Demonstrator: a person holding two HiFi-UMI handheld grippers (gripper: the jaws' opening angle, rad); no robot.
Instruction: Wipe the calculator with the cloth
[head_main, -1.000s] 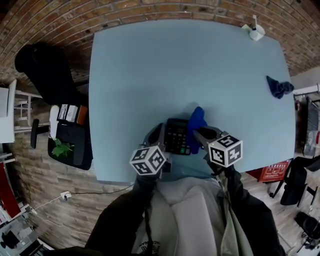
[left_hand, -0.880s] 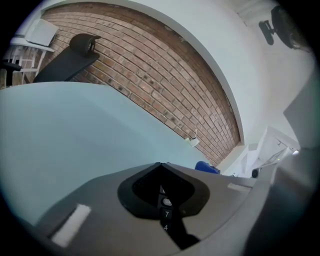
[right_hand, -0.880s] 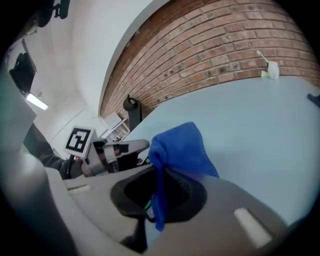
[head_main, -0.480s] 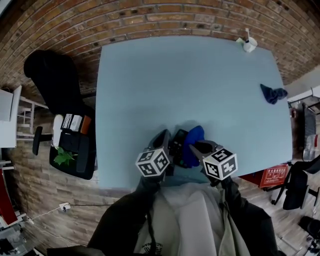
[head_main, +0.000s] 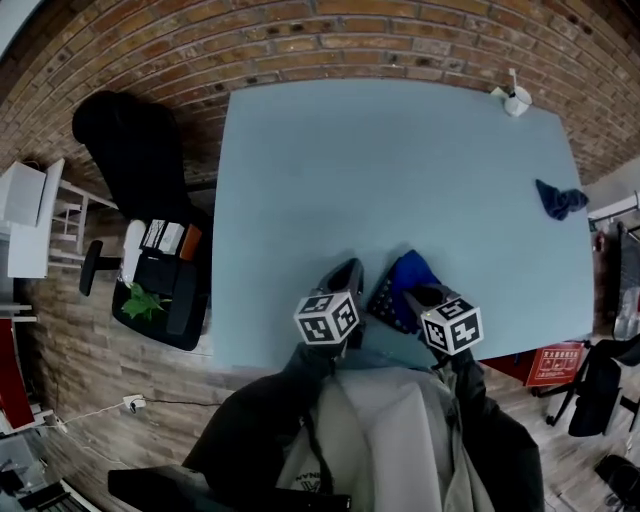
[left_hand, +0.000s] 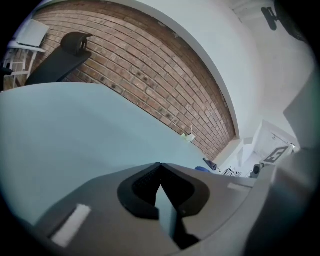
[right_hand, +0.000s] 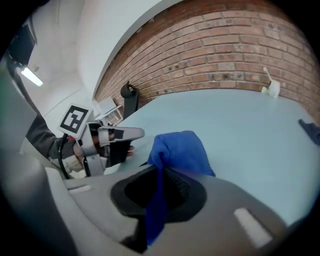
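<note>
brick wall (head_main: 300, 40) behind pale blue table (head_main: 400, 180), black chair (head_main: 130, 150) alongside

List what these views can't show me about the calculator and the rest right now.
- Calculator: head view, mostly under the blue cloth; display unreadable.
- Cloth-to-calculator contact: the right gripper blocks it in its own view.
- White object at the far right corner: head view, too small to identify.

The cloth (right_hand: 177, 150) is showing bright blue against the pale blue-green tabletop (head_main: 400, 170). The left tongs (left_hand: 160, 170) and right tongs (right_hand: 161, 172) are showing grey and black, their cubes wearing black-and-white square markers. Red-brown brick wall (head_main: 300, 40) is filling the frame's top.
</note>
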